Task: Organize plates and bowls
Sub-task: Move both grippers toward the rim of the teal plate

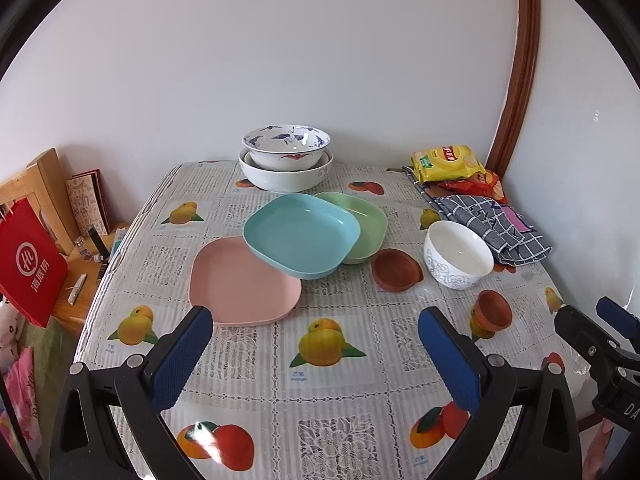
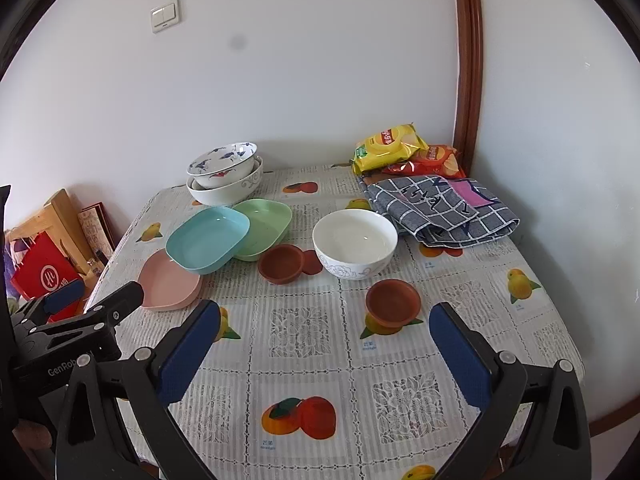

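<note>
A blue plate (image 1: 300,234) leans tilted across a pink plate (image 1: 240,284) and a green plate (image 1: 366,220) mid-table. A blue-patterned bowl (image 1: 286,146) sits nested in a white bowl (image 1: 286,176) at the back. A white bowl (image 1: 458,254) and two small brown dishes (image 1: 396,270) (image 1: 494,310) stand to the right. My left gripper (image 1: 316,344) is open and empty, just short of the pink plate. My right gripper (image 2: 324,340) is open and empty; the near brown dish (image 2: 392,300) lies just ahead of it, the white bowl (image 2: 354,242) beyond.
Snack bags (image 1: 448,162) and a checked grey cloth (image 1: 492,226) lie at the back right corner. A wooden chair (image 1: 36,188) with a red bag (image 1: 28,264) stands left of the table (image 1: 328,392). Walls close the back and right sides.
</note>
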Tool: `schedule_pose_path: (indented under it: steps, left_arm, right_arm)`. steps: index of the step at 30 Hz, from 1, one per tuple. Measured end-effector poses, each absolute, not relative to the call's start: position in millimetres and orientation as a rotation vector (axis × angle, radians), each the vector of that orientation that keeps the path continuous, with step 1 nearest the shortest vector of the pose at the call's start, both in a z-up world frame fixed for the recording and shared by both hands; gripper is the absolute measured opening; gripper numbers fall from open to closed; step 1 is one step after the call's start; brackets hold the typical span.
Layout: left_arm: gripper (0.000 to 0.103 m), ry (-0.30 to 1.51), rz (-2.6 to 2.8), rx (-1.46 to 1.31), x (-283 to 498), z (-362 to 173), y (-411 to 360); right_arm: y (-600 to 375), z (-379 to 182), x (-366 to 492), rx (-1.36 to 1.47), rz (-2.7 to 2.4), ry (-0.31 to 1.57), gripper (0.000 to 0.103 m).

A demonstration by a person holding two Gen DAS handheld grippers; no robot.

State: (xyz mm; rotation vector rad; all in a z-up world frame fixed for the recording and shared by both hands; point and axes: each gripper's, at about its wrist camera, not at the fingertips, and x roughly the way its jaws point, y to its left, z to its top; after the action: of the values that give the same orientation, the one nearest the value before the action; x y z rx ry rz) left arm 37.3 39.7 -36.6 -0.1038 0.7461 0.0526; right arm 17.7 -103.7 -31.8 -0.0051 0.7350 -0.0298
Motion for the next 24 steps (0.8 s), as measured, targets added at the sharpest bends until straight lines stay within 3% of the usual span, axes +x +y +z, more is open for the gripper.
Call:
schedule_pose_path:
  steps: [10,24]
  left_arm:
    - [0.101,0.804,0.101,-0.159,83,-60,90]
    - [0.083,0.878,0.108,-0.131,166,-94,110]
  right_arm:
    - [-83,-69,78,0.025,0.039,0.834,0.099]
    - [-59,-104,177,0.022,0.063,0.9,0.085]
